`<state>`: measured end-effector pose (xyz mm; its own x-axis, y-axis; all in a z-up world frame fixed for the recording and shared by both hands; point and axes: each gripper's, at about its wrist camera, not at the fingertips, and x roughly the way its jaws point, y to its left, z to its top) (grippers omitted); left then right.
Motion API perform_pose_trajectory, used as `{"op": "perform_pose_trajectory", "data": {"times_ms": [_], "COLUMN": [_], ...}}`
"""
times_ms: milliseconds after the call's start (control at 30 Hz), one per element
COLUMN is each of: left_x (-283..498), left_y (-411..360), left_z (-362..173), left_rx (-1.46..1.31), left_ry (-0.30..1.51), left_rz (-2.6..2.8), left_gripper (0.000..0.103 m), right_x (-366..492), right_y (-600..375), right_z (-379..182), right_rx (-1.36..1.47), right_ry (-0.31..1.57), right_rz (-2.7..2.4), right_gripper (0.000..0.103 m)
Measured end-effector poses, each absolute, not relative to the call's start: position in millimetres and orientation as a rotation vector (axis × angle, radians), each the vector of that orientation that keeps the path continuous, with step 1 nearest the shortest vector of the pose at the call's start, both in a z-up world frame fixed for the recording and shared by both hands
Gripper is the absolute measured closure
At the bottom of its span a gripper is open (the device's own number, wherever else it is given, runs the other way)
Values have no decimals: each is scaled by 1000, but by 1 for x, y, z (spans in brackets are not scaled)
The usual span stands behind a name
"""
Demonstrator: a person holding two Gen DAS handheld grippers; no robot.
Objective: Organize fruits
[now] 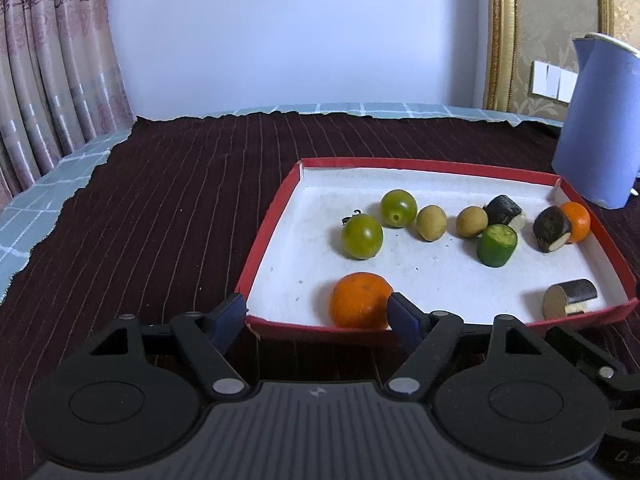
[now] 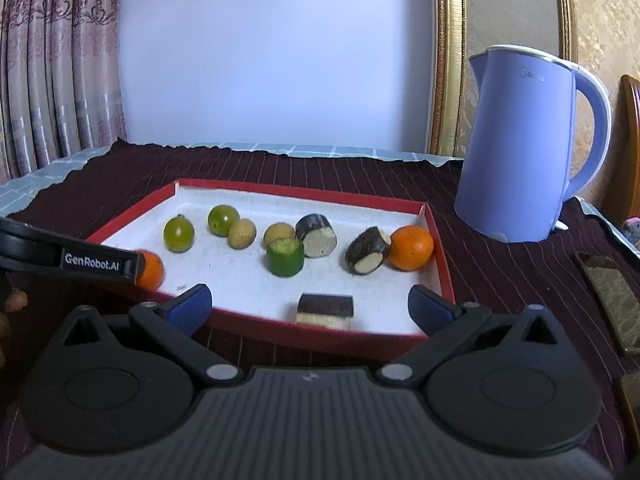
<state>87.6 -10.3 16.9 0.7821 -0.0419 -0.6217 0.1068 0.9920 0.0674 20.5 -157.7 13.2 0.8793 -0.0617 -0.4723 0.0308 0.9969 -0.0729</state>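
Beside the tray a kettle stands; both tongs gape apart, gripping nothing.

Soft, even daylight fills both views, with a cool cast on the wall and only faint shadows under the fruit in the tray. Fisheye distortion bows the curtain and the kettle at the edges, and the corners darken. The near tray rim looks slightly blurred.
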Motion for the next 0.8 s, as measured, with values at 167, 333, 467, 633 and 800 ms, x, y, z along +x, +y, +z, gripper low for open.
{"op": "perform_pose_trajectory", "data": {"times_ms": [167,333,467,633,800], "left_x": [73,62,60,62,63], "left_y": [-10,-7,-2,5,11], "left_z": [16,11,3,-11,-15], "left_rx": [124,132,120,118,101], "left_ry": [619,612,634,680,697], "left_rz": [-85,-106,-102,-71,-55], "left_gripper": [24,22,22,22,17], "right_x": [13,12,15,22,33], "right_y": [-157,-160,-162,-159,-156], "right_z": [8,2,-5,-11,-17], "right_rx": [-63,-47,-33,-57,-95], "right_ry": [519,574,628,667,702], "right_rz": [-35,-38,-35,-21,-17], "right_gripper": [0,0,0,0,0]}}
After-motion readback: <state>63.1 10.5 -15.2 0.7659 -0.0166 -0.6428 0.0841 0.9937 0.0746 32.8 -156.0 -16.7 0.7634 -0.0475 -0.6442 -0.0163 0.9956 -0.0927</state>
